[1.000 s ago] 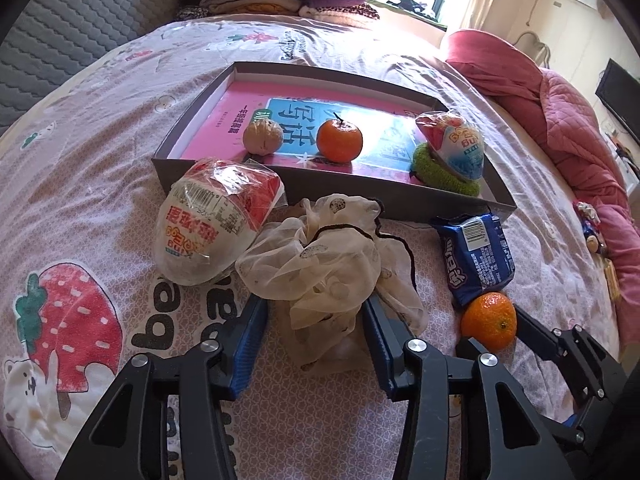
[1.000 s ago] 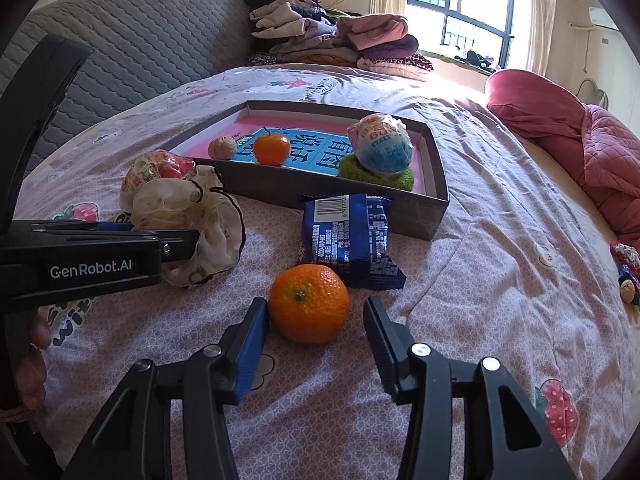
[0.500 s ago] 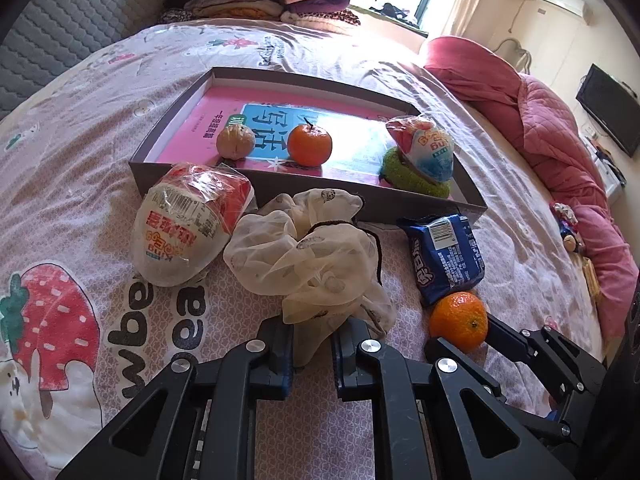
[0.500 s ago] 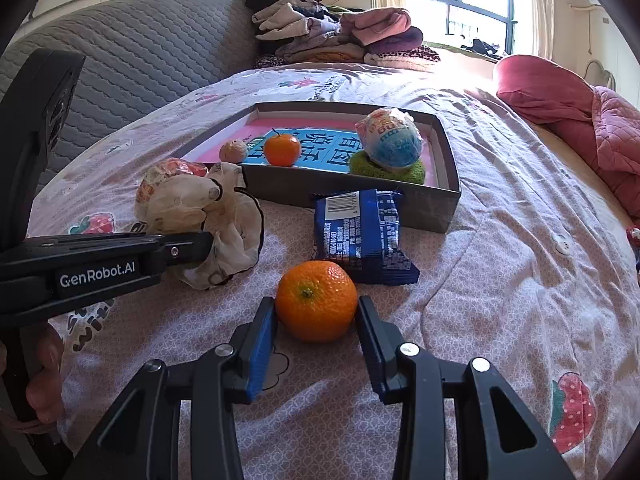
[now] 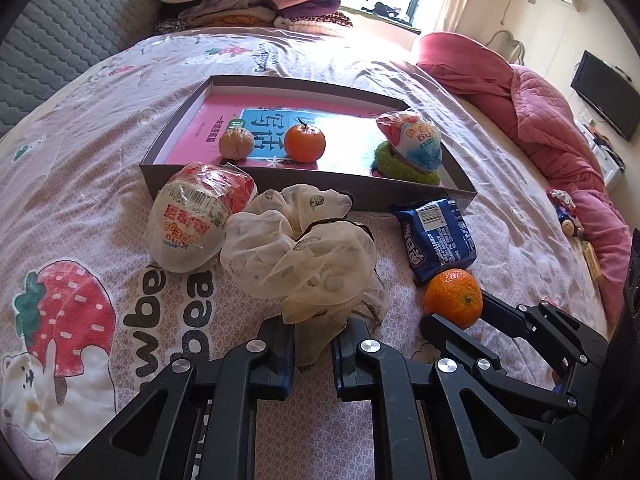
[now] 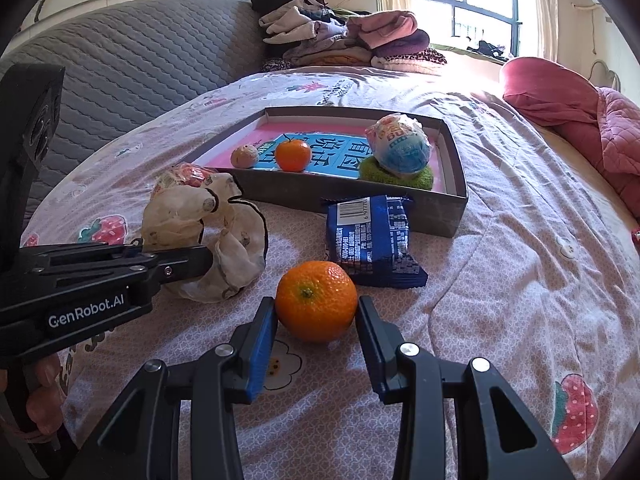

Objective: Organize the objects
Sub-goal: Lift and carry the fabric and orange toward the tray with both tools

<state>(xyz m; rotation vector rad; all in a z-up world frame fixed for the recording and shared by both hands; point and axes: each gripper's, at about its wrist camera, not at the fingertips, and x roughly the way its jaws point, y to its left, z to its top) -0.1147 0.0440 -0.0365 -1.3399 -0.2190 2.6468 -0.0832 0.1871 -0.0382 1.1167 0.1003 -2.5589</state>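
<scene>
A grey tray [image 5: 304, 188] [image 6: 452, 184] on the bed holds a walnut [image 5: 236, 143], an orange [image 5: 305, 143], and a blue-wrapped egg toy [image 5: 414, 142] on a green scrunchie [image 5: 404, 168]. My left gripper [image 5: 314, 344] is shut on the near edge of a cream scrunchie [image 5: 304, 256] [image 6: 236, 248] lying before the tray. My right gripper [image 6: 316, 320] is shut on a second orange [image 6: 316, 300] [image 5: 454, 298], its pads touching both sides. A red-and-white egg toy [image 5: 192, 220] and a blue snack packet [image 5: 436, 240] [image 6: 372, 240] lie beside them.
The bed has a pink patterned sheet [image 6: 520, 264]. A red quilt [image 5: 552, 132] is bunched at the right. Folded clothes [image 5: 256, 4] are piled at the far end. A grey padded headboard [image 6: 120, 72] runs along the left.
Both grippers went from open to shut: the left closed on the cream scrunchie's near edge, the right closed on the orange. Both tools have lifted slightly.
</scene>
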